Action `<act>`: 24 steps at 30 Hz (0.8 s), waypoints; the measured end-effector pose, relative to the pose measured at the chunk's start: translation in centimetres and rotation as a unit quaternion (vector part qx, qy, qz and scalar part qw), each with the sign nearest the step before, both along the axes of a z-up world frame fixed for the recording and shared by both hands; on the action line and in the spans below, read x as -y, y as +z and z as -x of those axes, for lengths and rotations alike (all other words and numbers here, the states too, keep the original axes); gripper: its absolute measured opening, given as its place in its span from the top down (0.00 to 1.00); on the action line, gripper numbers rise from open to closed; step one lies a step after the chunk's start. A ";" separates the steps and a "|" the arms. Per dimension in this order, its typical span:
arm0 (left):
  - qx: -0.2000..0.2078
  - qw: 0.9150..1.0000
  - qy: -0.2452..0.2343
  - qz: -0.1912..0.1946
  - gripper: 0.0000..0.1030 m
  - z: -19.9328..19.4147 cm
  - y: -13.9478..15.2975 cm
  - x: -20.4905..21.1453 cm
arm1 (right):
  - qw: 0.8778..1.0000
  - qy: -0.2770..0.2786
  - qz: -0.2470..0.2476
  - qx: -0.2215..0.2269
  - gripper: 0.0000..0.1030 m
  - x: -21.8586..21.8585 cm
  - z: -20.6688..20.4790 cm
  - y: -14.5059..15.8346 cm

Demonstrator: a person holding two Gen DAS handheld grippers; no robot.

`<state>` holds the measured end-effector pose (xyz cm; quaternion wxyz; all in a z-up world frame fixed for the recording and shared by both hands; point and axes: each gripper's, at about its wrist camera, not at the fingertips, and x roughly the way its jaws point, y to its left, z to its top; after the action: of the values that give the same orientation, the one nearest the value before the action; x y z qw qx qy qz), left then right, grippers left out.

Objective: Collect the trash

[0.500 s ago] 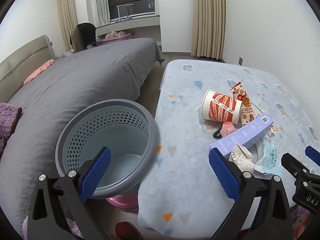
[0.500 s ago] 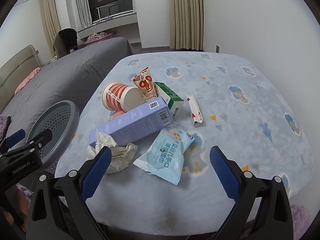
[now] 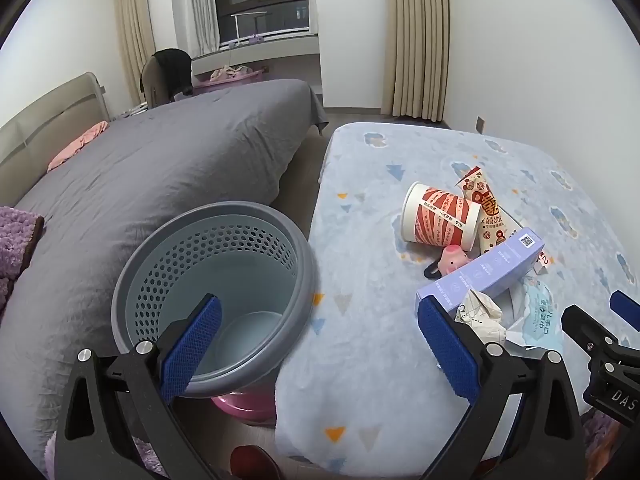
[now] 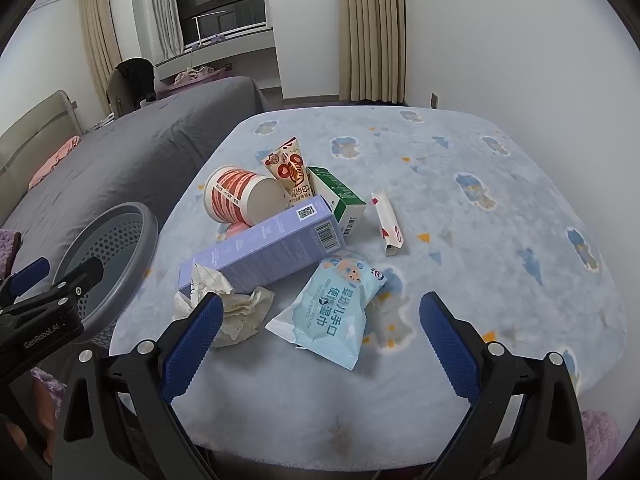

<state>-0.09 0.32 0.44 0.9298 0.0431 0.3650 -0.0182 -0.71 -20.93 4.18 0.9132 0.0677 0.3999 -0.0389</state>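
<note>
Trash lies in a heap on a light blue patterned table point(image 4: 460, 216): a red-and-white paper cup point(image 4: 240, 196) on its side, a snack packet point(image 4: 290, 168), a green carton point(image 4: 336, 196), a lilac box point(image 4: 264, 248), crumpled paper point(image 4: 236, 304), a blue wipes pack point(image 4: 332, 312) and a small wrapper point(image 4: 386, 220). A grey perforated bin point(image 3: 216, 280) stands left of the table, nothing visible inside. My left gripper point(image 3: 316, 340) is open between the bin and the table edge. My right gripper point(image 4: 316, 340) is open over the near table, the wipes pack just beyond its fingers.
A grey bed point(image 3: 160, 152) fills the left. A pink basin point(image 3: 244, 400) sits on the floor under the bin. A small pink toy point(image 3: 450, 260) lies by the cup. Walls and curtains close the far side.
</note>
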 end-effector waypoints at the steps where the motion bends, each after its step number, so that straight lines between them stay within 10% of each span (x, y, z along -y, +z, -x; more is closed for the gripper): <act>1: 0.000 1.000 0.000 0.000 0.06 0.0 0.0 0.0 | 1.000 0.000 -0.001 0.000 0.08 0.0 0.0 0.0; 24: 0.000 1.000 0.001 -0.002 0.06 0.2 0.4 0.0 | 1.000 0.001 -0.006 -0.001 0.08 0.1 0.1 0.2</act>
<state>-0.31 0.36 0.84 0.9299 0.0450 0.3647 -0.0165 -0.84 -21.07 4.35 0.9125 0.0728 0.4009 -0.0352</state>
